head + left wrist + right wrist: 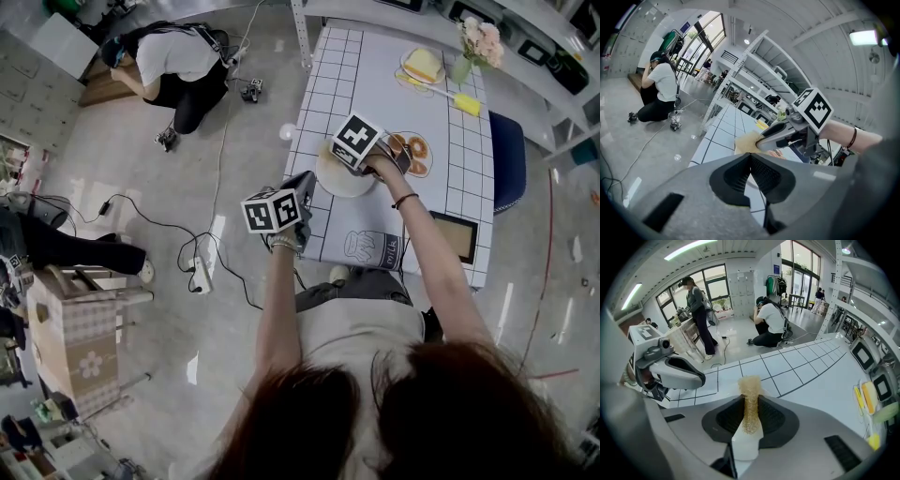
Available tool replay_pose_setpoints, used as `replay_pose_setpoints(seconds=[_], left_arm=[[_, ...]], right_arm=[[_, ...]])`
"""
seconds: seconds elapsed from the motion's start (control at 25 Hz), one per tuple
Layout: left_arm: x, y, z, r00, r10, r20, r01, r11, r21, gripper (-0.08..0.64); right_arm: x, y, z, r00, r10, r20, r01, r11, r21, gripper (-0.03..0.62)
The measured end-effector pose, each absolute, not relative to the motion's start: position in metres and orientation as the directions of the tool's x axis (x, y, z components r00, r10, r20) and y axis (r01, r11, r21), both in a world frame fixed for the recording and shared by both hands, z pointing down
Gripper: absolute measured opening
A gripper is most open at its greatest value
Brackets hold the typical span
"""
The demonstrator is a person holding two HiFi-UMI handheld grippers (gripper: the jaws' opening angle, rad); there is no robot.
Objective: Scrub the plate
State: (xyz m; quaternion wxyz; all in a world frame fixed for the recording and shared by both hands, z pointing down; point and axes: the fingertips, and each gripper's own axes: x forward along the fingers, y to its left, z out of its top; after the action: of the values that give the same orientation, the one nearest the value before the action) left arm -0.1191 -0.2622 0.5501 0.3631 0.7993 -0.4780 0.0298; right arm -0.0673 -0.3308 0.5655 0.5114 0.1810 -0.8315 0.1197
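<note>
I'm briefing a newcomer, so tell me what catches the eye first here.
The right gripper is shut on a tan mesh scrubber over a round cream plate at the near edge of the white grid-lined table. The left gripper sits close by the plate's left side. On the grey floor beyond, a person in a white shirt crouches.

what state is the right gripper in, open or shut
Shut: the right gripper pinches the tan mesh scrubber between its jaws.
</note>
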Motion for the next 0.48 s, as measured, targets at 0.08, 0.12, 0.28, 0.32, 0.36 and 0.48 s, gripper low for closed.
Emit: replay_pose_setpoints(seconds=[0.08,0.12,0.28,0.32,0.36,0.48], left_arm=[[-0.119,-0.263,0.549,0.545,-0.741,0.393,-0.785,-0.285,0.551,0.011],[-0.119,-0.263,0.549,0.546,-0.74,0.392,-0.784,-0.287,0.551,0.011],[-0.117,-0.265,0.549,0.552,-0.736,0.392,-0.781,-0.292,0.551,0.011],[-0.117,-0.265,0.549,0.553,-0.735,0.392,-0.781,-0.294,0.551,0.011],[-0.116,-0.265,0.549,0.555,-0.733,0.393,-0.78,-0.296,0.551,0.011],[-0.113,-0.267,0.55,0.562,-0.728,0.394,-0.778,-0.303,0.55,0.011]], right_arm=[[-0.065,-0.333,0.565,-0.406,-0.189,0.894,-0.429,0.903,-0.004,0.078],[-0.064,-0.334,0.565,-0.401,-0.197,0.895,-0.432,0.902,0.005,0.078],[-0.056,-0.34,0.564,-0.38,-0.222,0.898,-0.439,0.898,0.037,0.078],[-0.054,-0.34,0.564,-0.378,-0.225,0.898,-0.442,0.896,0.038,0.078],[-0.053,-0.341,0.564,-0.378,-0.227,0.898,-0.446,0.894,0.038,0.078],[-0.049,-0.342,0.564,-0.375,-0.232,0.898,-0.454,0.89,0.04,0.078]])
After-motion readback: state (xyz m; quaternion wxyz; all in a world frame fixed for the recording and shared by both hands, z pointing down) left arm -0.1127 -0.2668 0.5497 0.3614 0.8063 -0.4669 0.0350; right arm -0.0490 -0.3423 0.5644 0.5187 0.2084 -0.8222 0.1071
